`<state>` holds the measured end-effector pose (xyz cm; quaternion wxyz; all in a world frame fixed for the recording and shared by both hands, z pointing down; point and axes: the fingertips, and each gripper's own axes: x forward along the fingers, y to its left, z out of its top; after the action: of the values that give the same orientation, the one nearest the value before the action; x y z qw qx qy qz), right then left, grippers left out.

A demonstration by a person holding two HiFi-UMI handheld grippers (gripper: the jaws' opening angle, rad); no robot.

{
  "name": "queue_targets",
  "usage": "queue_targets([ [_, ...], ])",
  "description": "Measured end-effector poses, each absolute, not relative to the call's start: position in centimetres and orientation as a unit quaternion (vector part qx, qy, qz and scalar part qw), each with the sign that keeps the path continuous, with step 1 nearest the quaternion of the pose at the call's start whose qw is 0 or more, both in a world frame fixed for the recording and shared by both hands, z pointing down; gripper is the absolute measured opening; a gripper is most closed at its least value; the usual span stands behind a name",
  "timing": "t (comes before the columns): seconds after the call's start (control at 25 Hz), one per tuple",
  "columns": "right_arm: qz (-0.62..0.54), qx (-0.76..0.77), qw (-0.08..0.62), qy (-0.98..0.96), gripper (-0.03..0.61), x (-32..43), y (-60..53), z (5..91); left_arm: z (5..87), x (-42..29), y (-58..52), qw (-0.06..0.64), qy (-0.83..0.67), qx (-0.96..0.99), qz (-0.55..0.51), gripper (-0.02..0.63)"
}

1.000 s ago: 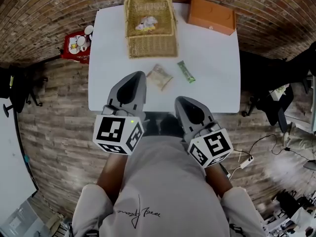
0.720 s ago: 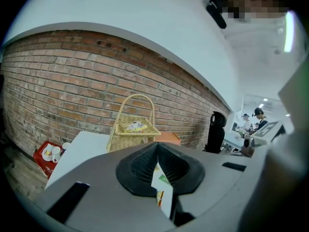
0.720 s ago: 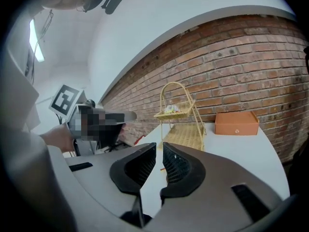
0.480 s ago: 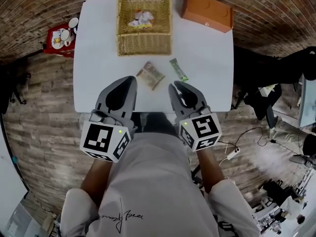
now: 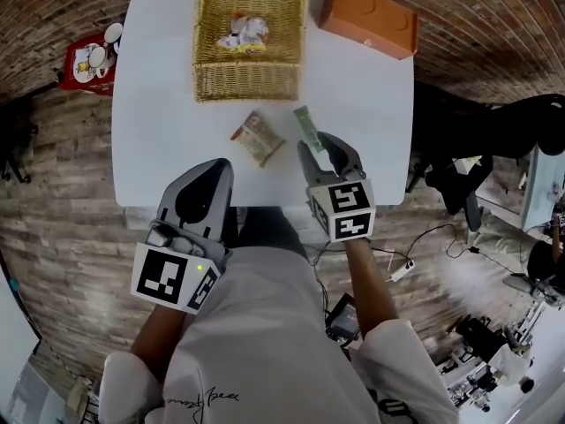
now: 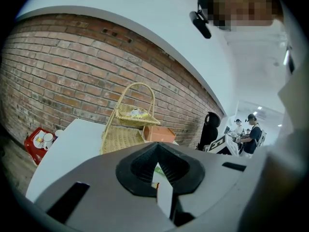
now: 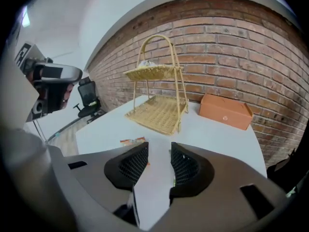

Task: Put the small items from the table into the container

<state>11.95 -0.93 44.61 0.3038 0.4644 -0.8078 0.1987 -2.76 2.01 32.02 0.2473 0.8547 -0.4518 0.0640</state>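
On the white table [image 5: 159, 104] lie a brown snack packet [image 5: 258, 138] and a green stick packet [image 5: 306, 122], both in front of a two-tier wicker basket [image 5: 247, 34] with small items in its top tier. My right gripper [image 5: 323, 150] hangs over the near end of the green packet. Its jaws are opening, and the right gripper view shows only bare table between them [image 7: 159, 158], with the snack packet [image 7: 133, 141] just left of them. My left gripper [image 5: 199, 188] is shut and empty at the table's near edge. In the left gripper view [image 6: 161, 178] it points toward the basket [image 6: 128, 129].
An orange box [image 5: 366, 20] sits at the table's far right corner, beside the basket. A red tray with cups [image 5: 86, 60] lies on the floor to the left. Chairs and cables are on the floor to the right. People stand far off [image 6: 251, 134].
My right gripper has gone forward and down over the table to the green packet, and its jaws have parted. The left gripper has sunk slightly and stays shut.
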Motion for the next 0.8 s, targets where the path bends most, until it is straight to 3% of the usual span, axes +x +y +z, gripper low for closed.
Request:
queue_targets([
  [0.8, 0.234, 0.458, 0.368, -0.775, 0.141, 15.2, -1.5, 52.4, 34.2, -3.0, 2.6, 0.267, -0.429, 0.86, 0.071, 0.009],
])
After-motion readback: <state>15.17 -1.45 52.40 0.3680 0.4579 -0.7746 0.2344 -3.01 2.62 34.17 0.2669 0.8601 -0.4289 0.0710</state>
